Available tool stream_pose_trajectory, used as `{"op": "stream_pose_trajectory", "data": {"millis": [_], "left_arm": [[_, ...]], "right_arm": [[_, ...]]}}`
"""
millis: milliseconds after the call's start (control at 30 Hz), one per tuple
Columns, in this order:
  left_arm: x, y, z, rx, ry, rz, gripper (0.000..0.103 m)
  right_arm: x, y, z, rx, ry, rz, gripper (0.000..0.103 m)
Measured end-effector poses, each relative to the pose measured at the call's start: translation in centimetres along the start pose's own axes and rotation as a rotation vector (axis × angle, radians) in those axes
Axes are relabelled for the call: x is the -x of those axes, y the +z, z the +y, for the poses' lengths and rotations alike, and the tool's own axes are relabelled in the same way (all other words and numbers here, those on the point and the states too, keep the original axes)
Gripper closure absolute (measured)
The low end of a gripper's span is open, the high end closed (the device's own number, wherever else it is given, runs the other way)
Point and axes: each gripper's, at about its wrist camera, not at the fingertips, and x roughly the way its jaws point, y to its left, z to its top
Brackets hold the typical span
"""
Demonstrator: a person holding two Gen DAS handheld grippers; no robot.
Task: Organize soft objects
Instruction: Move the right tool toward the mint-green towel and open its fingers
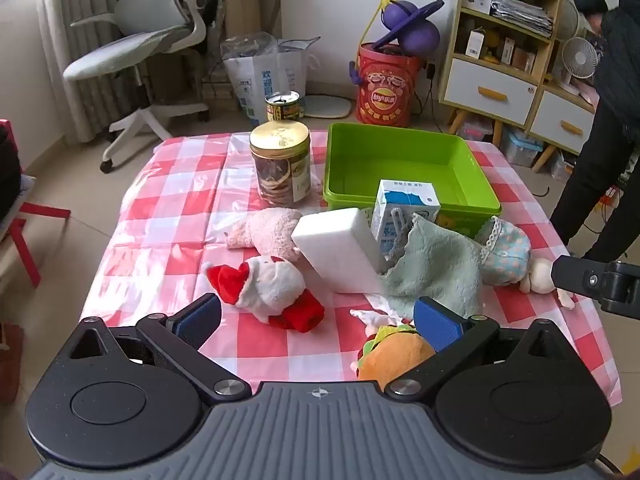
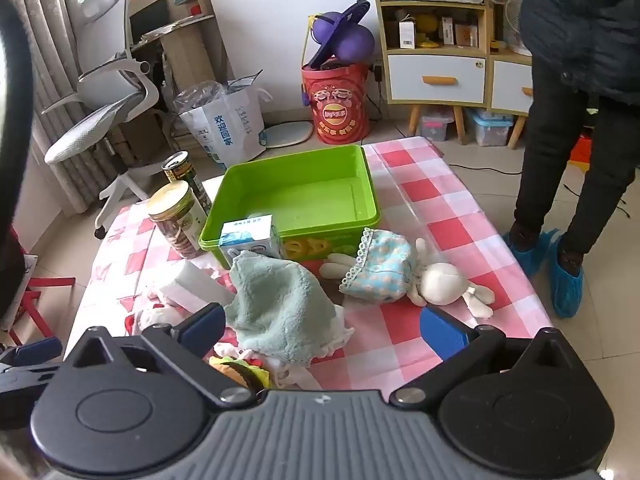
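A green bin (image 1: 404, 160) (image 2: 296, 196) stands empty at the back of the checkered table. In front of it lie a pink plush (image 1: 268, 230), a Santa plush (image 1: 272, 288), a green towel (image 1: 436, 268) (image 2: 280, 300), a rabbit doll in a blue dress (image 1: 508, 252) (image 2: 400, 272) and a burger plush (image 1: 392, 354) (image 2: 240, 370). My left gripper (image 1: 318, 322) is open above the near table edge, the Santa plush just ahead. My right gripper (image 2: 322, 332) is open, with the towel between its fingers, untouched.
A white foam block (image 1: 340, 250) leans on a milk carton (image 1: 404, 208) (image 2: 250, 236). A cookie jar (image 1: 282, 164) (image 2: 178, 216) and a can (image 1: 283, 106) stand left of the bin. A person (image 2: 576, 100) stands at the right; an office chair (image 1: 136, 52) is at the far left.
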Motion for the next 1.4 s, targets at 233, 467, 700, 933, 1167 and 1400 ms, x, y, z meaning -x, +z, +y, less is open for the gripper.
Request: {"op": "stream_pose_trajectory", "data": {"millis": [233,467,700,933,1167,1400], "left_arm": [[-0.6,-0.1,-0.5,-0.014,0.012,0.018,0.005],[-1.0,-0.2,-0.6,-0.021,0.030,0.038,0.005],[-1.5,-0.3,-0.5,-0.026,0.038,0.050,0.005],[-2.5,-0.4,-0.1,-0.023,0.056,0.067,0.005],[-3.8,-0.3,0.2,-0.023,0.073,0.084,0.005],[-6.2,-0.1,0.8,-0.011,0.100,0.104,0.005]], "right_arm": [[-0.4,0.0,0.1,0.009,0.014,0.024,0.019],[-1.3,0.0,-0.4,0.013,-0.011,0.060,0.019],[-1.9,-0.1,0.4,0.027,-0.013,0.082,0.019],[-3.1,-0.3,0.6,0.041,-0.015,0.110,0.019],[-4.8,-0.4,0.6,0.046,-0.022,0.139,0.019],[-7.1,-0.3,0.5,0.061,-0.031,0.170,0.019]]}}
